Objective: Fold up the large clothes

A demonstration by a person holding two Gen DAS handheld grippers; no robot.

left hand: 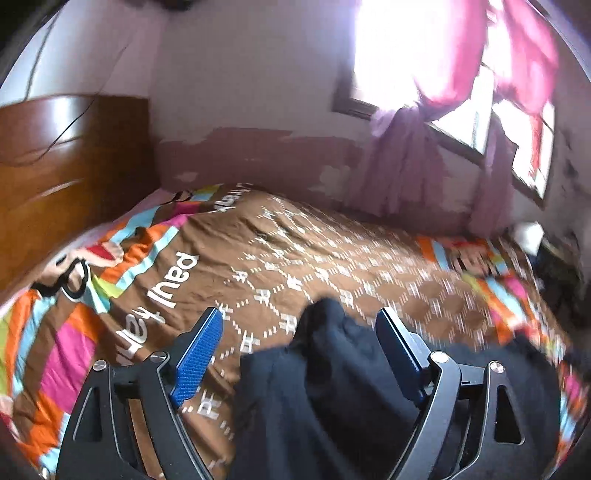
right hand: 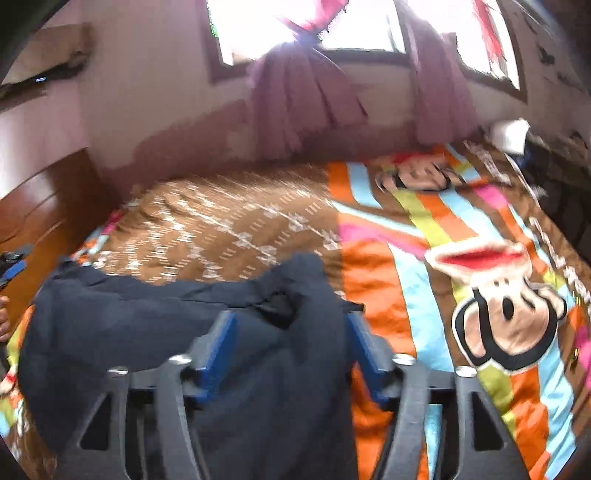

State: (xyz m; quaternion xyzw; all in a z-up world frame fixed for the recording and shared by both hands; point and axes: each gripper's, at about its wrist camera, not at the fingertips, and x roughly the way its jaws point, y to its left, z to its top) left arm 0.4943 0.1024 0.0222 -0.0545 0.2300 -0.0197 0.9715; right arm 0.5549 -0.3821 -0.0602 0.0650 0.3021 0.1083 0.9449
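Dark garment (right hand: 122,325) lies bunched at the bed's (left hand: 332,258) near edge.
Soft, limp, light cloth: best pinched at edges. Left gripper (left hand: 299,325) and right gripper (right hand: 291,325) gape wide, straddling folds, gripping nothing.

One dark garment (left hand: 332,387) lies at the bottom centre of the left wrist view. One bedspread (left hand: 332,258) fills the middle. Two grippers: the left gripper (left hand: 301,328) at the bottom, the right gripper (right hand: 291,332) at the bottom of its own view. Two windows (right hand: 314,26) run along the top of the right wrist view, and two tied curtains (right hand: 303,110) hang below them. Two cartoon monkey faces (right hand: 506,314) show at the right. One wooden headboard (left hand: 66,166) stands at the left.
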